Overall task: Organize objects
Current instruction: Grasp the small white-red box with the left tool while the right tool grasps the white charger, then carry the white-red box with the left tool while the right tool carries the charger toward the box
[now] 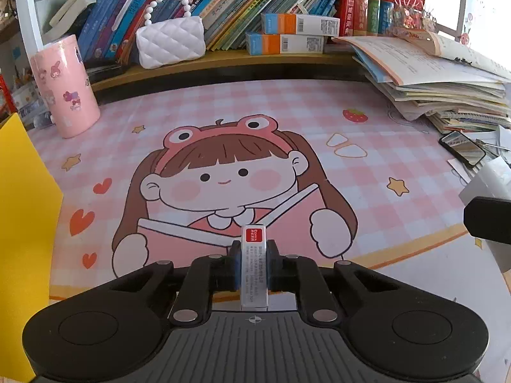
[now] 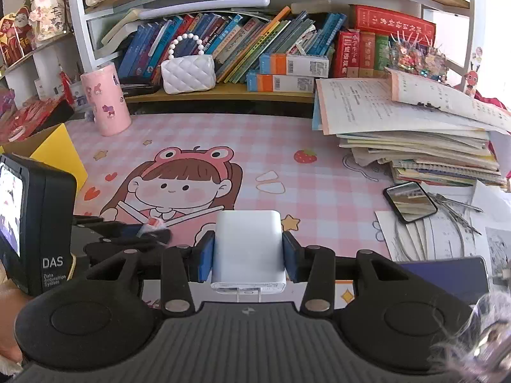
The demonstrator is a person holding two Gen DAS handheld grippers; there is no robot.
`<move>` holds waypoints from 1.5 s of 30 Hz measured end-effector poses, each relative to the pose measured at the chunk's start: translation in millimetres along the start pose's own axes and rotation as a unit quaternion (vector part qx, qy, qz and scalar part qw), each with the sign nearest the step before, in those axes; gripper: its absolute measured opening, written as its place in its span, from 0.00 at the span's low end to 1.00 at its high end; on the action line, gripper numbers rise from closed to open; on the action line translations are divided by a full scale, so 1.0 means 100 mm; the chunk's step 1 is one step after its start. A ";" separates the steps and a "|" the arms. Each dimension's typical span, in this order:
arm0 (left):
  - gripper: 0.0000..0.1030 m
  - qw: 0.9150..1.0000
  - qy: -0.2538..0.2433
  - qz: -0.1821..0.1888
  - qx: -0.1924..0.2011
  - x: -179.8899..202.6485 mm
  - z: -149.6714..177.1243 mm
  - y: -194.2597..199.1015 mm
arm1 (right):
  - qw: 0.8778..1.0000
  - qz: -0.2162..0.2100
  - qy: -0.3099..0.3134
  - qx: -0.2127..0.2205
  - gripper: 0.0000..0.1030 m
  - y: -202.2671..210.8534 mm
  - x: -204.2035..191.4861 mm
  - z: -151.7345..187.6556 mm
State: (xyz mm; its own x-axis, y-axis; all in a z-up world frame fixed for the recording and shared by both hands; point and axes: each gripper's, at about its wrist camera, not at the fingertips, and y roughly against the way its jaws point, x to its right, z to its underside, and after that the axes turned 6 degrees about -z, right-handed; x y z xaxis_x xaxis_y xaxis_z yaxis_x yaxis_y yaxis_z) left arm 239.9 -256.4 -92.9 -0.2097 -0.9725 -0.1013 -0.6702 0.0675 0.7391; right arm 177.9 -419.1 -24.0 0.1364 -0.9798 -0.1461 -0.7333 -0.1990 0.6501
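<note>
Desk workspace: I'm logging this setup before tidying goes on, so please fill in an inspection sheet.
Surface: pink checked mat with cartoon girl.
Job's things: small silver box in left gripper; white charger in right gripper.
Clutter: paper stack, phone, pink cup, yellow box, loose sheets.
Grippers: both shut on their items, above the mat.
Cables: nothing seen.
Surroundings: bookshelf with white purse.

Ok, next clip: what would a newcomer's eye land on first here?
Probably the big cartoon girl in a frog hat printed on the pink checked desk mat. Next, each gripper's load: the left gripper clamps a slim silver packet, the right gripper a white charger block.
</note>
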 end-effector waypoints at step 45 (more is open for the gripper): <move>0.12 0.989 0.131 -0.011 0.067 -2.51 1.74 2.40 | 0.993 -0.078 0.072 -0.046 0.40 0.48 -2.91 0.98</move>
State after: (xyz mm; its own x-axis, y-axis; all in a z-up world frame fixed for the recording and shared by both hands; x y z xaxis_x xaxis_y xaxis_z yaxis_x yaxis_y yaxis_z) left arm 8.1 42.9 -5.8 -0.0136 -0.9973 0.0723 -0.7646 0.0570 0.6420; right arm 37.6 -141.5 -23.1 0.3426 -0.9280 -0.1468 -0.6332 -0.3435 0.6936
